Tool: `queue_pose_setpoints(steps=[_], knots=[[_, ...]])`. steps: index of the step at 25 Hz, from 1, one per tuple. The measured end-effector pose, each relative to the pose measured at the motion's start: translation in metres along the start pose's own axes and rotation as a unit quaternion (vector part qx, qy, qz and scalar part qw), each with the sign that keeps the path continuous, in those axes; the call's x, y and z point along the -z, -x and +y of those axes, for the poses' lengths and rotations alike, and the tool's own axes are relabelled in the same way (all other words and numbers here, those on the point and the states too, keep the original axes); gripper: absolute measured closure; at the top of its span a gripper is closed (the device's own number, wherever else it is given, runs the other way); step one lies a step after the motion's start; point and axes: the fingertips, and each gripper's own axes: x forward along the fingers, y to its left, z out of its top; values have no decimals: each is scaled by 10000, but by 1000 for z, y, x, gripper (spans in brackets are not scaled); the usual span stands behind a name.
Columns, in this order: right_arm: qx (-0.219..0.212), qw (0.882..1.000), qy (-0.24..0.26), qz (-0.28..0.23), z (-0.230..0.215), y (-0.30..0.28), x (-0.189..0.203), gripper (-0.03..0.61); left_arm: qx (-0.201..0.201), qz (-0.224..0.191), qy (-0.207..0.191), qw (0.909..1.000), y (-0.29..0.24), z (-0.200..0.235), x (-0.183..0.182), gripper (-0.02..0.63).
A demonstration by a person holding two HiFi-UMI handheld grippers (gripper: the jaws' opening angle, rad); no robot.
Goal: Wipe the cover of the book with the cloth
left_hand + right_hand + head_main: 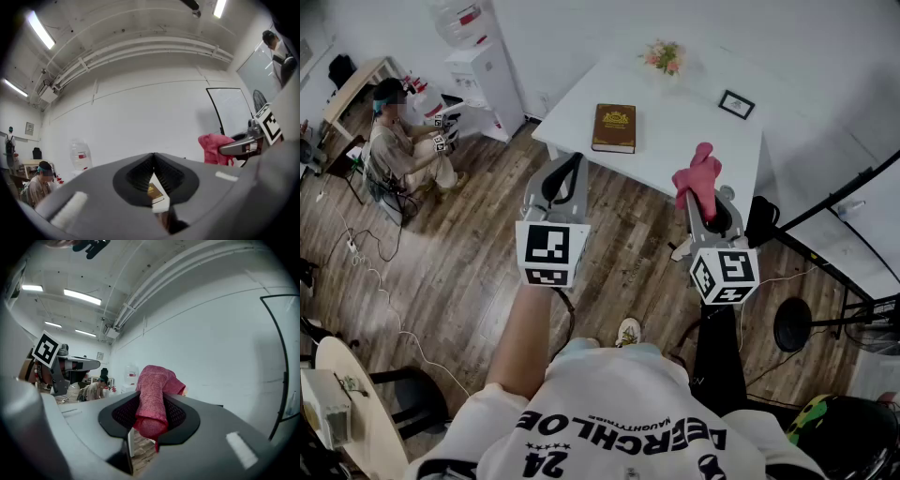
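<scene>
A brown book [614, 127] with a gold emblem lies closed near the left front edge of the white table [684, 131]. My right gripper [705, 187] is shut on a red cloth [698, 178], which sticks up bunched between the jaws [152, 401]. It hovers over the floor just in front of the table. My left gripper [567, 178] is shut and holds nothing, short of the table's near corner. Through the narrow gap of its jaws the book [153, 190] shows small and far off. The red cloth [214, 148] also shows at the right of the left gripper view.
On the table stand a small flower pot [666, 58] at the back and a framed picture [737, 104] at the right. A seated person [403, 141] is at the left by a water dispenser [483, 70]. Black stand legs [834, 281] spread at the right.
</scene>
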Motion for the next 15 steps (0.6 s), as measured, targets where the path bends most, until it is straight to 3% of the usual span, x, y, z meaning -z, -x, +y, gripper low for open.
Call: queue_pose_setpoints(steps=[7, 15], knots=[[-14, 10000, 49, -9, 59, 23, 2, 476, 229, -4, -35, 9997, 54, 11, 10, 563], [163, 9999, -27, 39, 87, 41, 7, 476, 497, 48, 115, 9987, 84, 18, 28, 563]])
